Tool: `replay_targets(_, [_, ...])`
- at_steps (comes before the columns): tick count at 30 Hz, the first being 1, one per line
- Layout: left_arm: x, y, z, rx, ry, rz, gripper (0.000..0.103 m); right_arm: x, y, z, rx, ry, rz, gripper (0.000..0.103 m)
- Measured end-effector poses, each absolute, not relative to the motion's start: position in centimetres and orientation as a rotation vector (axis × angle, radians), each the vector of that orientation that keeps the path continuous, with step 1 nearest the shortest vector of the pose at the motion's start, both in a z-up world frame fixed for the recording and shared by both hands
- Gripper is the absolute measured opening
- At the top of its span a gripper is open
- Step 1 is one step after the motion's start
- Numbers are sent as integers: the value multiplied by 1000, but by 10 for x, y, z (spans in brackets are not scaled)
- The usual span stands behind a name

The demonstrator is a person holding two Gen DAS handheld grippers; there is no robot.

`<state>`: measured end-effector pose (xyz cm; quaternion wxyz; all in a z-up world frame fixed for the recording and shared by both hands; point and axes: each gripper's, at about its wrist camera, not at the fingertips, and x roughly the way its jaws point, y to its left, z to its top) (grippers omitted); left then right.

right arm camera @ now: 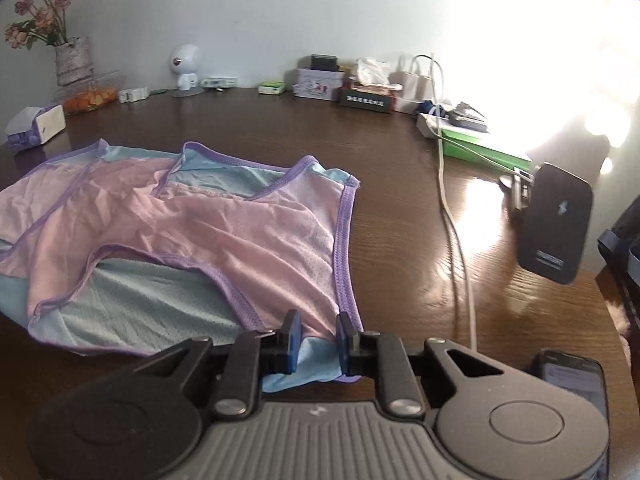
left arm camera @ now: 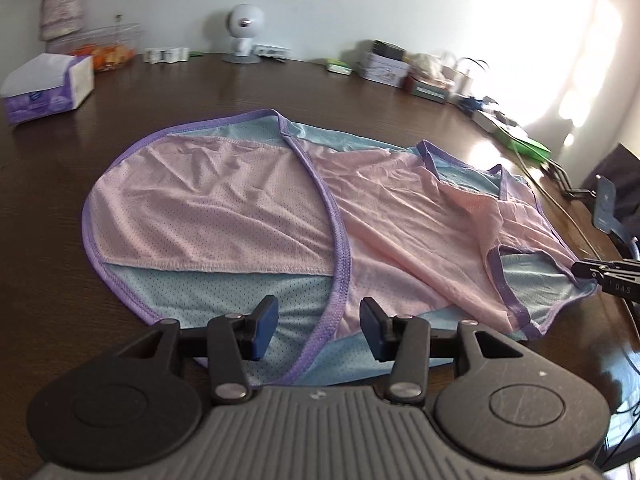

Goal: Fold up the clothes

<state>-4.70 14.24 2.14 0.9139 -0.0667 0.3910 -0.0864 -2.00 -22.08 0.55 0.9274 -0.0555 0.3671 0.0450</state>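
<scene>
A dark wooden worktop [left arm camera: 200,92] against a pale wall, glare flooding in from the right, carries a row of clutter along its far edge: a vase of flowers [right arm camera: 72,60], a tissue pack [left arm camera: 46,88], a small white round-headed gadget [right arm camera: 185,65] and a tin box [right arm camera: 318,84]. A white cable [right arm camera: 454,216] trails down the wood, and a dark phone holder [right arm camera: 554,224] stands at the right.

Spread across the middle lies the garment [left arm camera: 248,204], a pink and pale-blue mesh piece with purple binding, part-folded, one rounded flap already laid over the body. It sits flat on the wood, rumpled toward its right end.

The left claw [left arm camera: 319,330] hangs over the near hem, jaws about half apart with fabric below but nothing pinched. The right claw [right arm camera: 314,338] sits at the garment's near right corner, jaws narrow; the cloth runs between the pads [right arm camera: 294,336], though whether they bite it cannot be told.

The fold looks midway. The next move appears to call for a firm pinch on each near edge, then lifting both ends together and carrying them over evenly.
</scene>
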Motion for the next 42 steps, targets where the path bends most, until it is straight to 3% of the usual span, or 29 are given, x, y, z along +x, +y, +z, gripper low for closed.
replay_targets(8, [-75, 171, 32, -179, 775, -220, 51, -58, -238, 22, -123, 623, 233, 20])
replay_targets(17, [-87, 159, 16, -69, 757, -414, 54, -87, -150, 21, -222, 584, 679, 25])
replay_targets(18, [-86, 160, 14, -64, 756, -432, 51, -84, -147, 18, -222, 599, 679, 25])
replay_targets(21, [-82, 163, 9, -51, 753, -483, 25, -76, -144, 9, -225, 645, 676, 24])
replay_targets(24, [-76, 172, 9, -44, 756, -497, 3, -75, -144, 4, -228, 654, 676, 5])
replay_targets(34, [6, 173, 60, 87, 632, -549, 2, -2, -152, 41, -208, 609, 605, 1])
replay_targets(39, [67, 172, 54, 96, 689, -516, 2, 72, -140, 47, -224, 652, 555, 1])
replay_targets(42, [92, 178, 44, 73, 732, -459, 5, 107, -133, 40, -208, 687, 484, 6])
